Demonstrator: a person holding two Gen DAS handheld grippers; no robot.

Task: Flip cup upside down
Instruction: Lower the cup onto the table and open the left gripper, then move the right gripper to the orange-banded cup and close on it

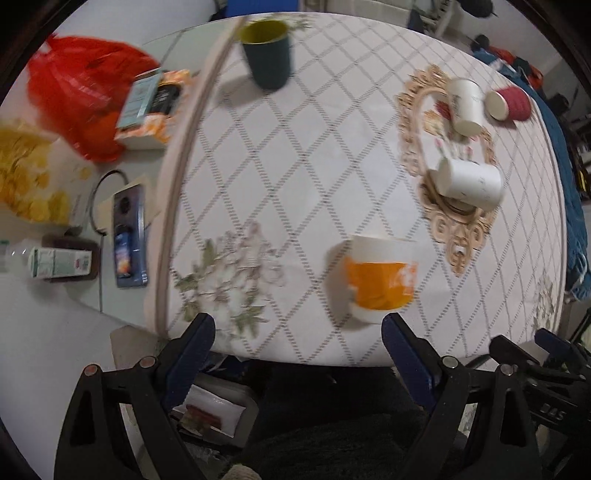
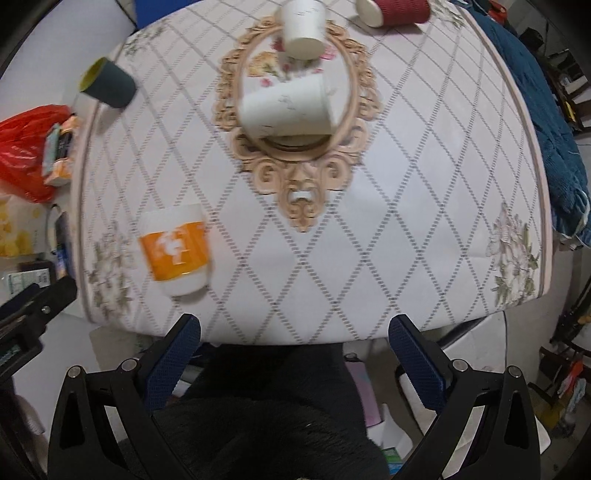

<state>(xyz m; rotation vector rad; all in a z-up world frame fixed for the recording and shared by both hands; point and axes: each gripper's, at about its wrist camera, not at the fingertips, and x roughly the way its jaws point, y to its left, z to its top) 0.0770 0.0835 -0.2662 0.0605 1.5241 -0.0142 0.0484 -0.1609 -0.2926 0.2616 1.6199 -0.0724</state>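
An orange-and-white cup (image 1: 378,278) stands on the quilted table cover near the front edge; it also shows in the right wrist view (image 2: 175,249). A white cup (image 2: 288,107) lies on its side on the ornate oval print, another white cup (image 2: 303,29) stands behind it, and a red ribbed cup (image 2: 393,11) lies on its side at the back. A dark green cup with a yellow inside (image 1: 269,53) stands at the far left. My left gripper (image 1: 297,341) is open and empty, just in front of the orange cup. My right gripper (image 2: 293,345) is open and empty at the table's front edge.
Left of the table cover are a red plastic bag (image 1: 79,94), small boxes (image 1: 151,109), a yellow snack bag (image 1: 26,173) and a carton (image 1: 59,262). A blue blanket (image 2: 550,122) hangs off the right side. The cover's front edge (image 2: 295,341) lies right at the fingertips.
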